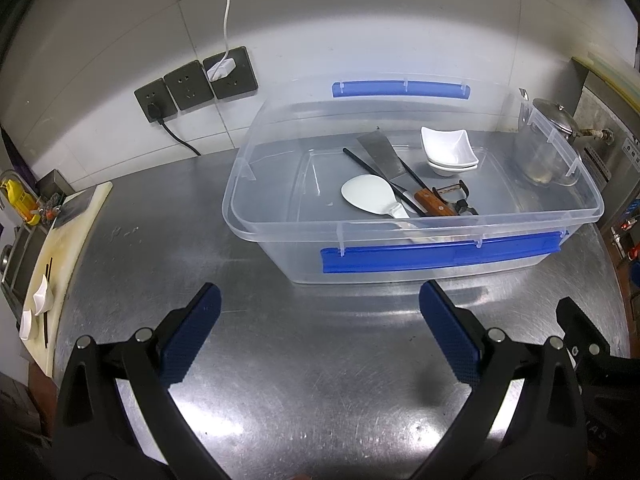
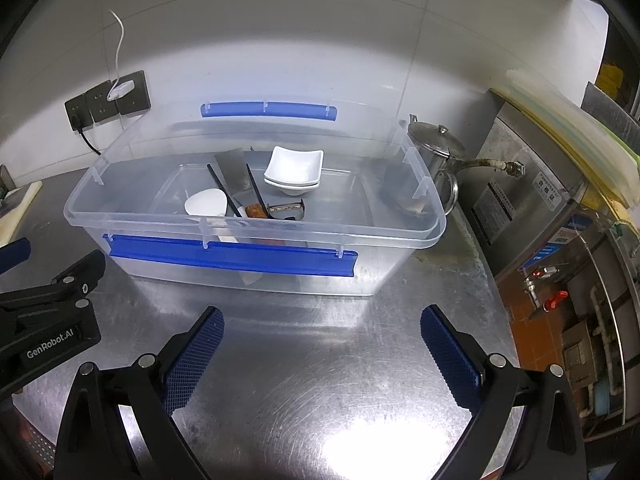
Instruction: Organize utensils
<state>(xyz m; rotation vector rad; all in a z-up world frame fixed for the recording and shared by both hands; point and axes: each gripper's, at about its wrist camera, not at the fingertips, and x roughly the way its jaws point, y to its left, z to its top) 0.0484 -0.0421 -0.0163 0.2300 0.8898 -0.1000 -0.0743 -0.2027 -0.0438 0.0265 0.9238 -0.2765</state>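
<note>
A clear plastic bin [image 1: 256, 236] [image 2: 420, 236] with blue clips stands on the steel counter. Inside lie a white rice paddle [image 1: 370, 197] [image 2: 206, 202], black chopsticks [image 1: 380, 178] [image 2: 220, 188], a wood-handled scraper [image 1: 380, 152] [image 2: 232, 166], a metal peeler [image 1: 454, 192] [image 2: 286, 208] and stacked white square dishes [image 1: 448, 148] [image 2: 294, 168]. My left gripper [image 1: 320, 302] is open and empty over the counter in front of the bin. My right gripper [image 2: 322, 324] is also open and empty, beside it to the right.
A cutting board [image 1: 68, 240] at the left carries small white dishes [image 1: 40, 296] and dark chopsticks [image 1: 48, 304]. Wall sockets [image 1: 196, 82] with cables sit behind. A steel kettle [image 2: 436, 148] and a metal appliance [image 2: 532, 184] stand right of the bin.
</note>
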